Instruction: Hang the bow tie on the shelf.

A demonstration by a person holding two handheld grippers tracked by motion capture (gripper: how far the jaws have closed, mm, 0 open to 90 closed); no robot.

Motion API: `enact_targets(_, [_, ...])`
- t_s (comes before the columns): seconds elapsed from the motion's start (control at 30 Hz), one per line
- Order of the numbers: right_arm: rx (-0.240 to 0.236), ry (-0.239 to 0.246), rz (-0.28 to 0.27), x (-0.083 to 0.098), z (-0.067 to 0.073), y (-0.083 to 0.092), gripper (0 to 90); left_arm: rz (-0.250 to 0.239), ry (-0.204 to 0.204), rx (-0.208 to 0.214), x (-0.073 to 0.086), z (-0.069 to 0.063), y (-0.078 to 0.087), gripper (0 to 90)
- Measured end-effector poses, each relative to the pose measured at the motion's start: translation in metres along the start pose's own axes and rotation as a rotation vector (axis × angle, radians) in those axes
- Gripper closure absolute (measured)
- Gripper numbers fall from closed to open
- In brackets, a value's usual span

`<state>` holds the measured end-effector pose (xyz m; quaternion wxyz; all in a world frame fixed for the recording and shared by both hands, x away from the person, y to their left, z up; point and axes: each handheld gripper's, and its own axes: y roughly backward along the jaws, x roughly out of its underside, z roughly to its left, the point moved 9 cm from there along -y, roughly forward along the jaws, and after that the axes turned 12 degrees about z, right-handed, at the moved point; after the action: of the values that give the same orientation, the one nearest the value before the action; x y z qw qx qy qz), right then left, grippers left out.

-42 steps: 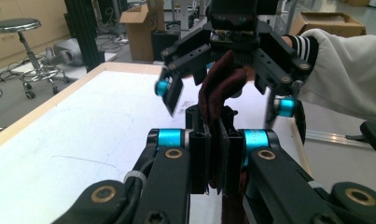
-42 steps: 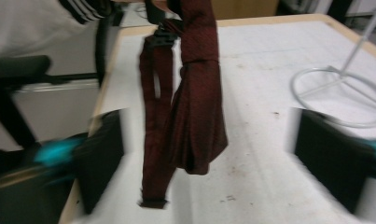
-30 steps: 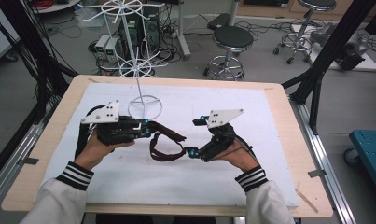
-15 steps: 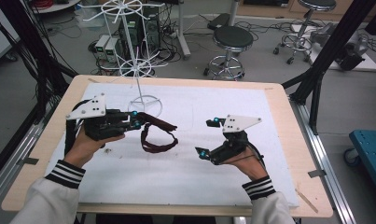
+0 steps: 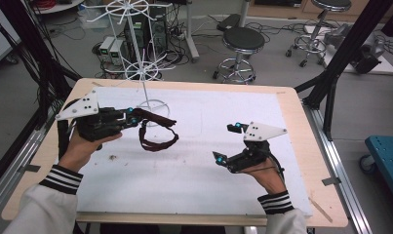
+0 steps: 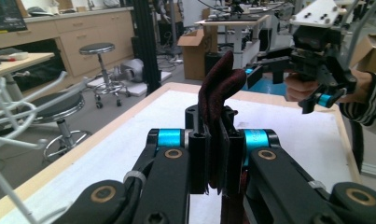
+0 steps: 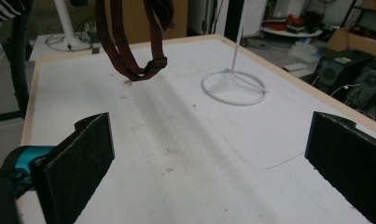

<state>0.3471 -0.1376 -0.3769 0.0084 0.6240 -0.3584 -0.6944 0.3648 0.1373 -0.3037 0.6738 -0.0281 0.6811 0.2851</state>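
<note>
1. The left tool [image 5: 130, 115] is clamped tight on one end of a dark red strap [image 5: 157, 134]; in the left gripper view the strap [image 6: 220, 100] sits pinched between the 2 black jaws and sticks up past their tips.
2. In the high view the rest of the strap hangs from that tool in a loop above the white table [image 5: 194, 170], near the table's left side.
3. The loop hangs just beside the round base of a white wire stand [image 5: 144, 68], which rises at the table's far left.
4. The right tool [image 5: 228, 144] is held well apart from the strap, over the right half of the table.
5. Its jaws are spread wide with nothing between them; in the right gripper view the 2 pads [image 7: 80, 154] frame bare table, with the strap loop [image 7: 132, 56] and the stand's base ring [image 7: 234, 87] farther off.
</note>
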Motion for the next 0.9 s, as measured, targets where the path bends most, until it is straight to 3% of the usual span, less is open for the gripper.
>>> enact_targets(0.1, [0.016, -0.012, -0.018, 0.003, -0.002, 0.004, 0.7, 0.001, 0.005, -0.015, -0.001, 0.005, 0.003, 84.8])
enact_targets(0.23, [0.062, -0.040, -0.048, 0.015, -0.008, 0.013, 0.7, -0.008, 0.019, -0.066, -0.005, 0.018, 0.011, 84.8])
enact_targets(0.43, [0.103, -0.064, -0.049, 0.032, -0.015, 0.021, 0.6, -0.007, 0.023, -0.100, -0.008, 0.029, 0.016, 84.8])
enact_targets(0.6, [0.126, -0.090, -0.070, 0.043, -0.019, 0.027, 0.7, -0.007, 0.026, -0.146, -0.013, 0.047, 0.022, 84.8])
enact_targets(0.9, [0.161, -0.139, -0.099, 0.062, -0.027, 0.034, 0.6, 0.008, 0.032, -0.182, -0.018, 0.061, 0.022, 84.8])
